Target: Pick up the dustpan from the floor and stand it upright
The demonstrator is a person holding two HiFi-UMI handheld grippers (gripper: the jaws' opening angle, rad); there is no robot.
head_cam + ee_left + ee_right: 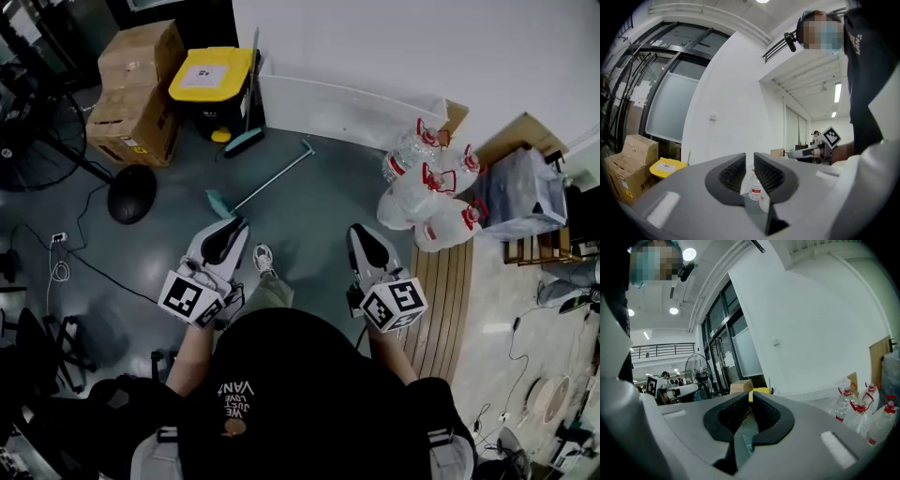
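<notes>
The dustpan [218, 202] lies flat on the grey floor, a teal pan with a long silver handle [275, 175] that runs up and to the right. My left gripper [233, 228] hovers just below the pan end, held level, jaws shut on nothing. My right gripper [360, 233] is held level further right, apart from the dustpan, also shut and empty. In the left gripper view the left gripper [749, 158] shows only a thin slit between its pads. The right gripper view shows the right gripper [750, 397] with its pads together.
A teal broom [246, 141] leans by a black bin with a yellow lid [214, 78]. Cardboard boxes [137, 90] and a fan base [131, 193] stand at the left. Water bottles [427, 193] crowd the right beside wooden slats [446, 291]. Cables trail on the left floor.
</notes>
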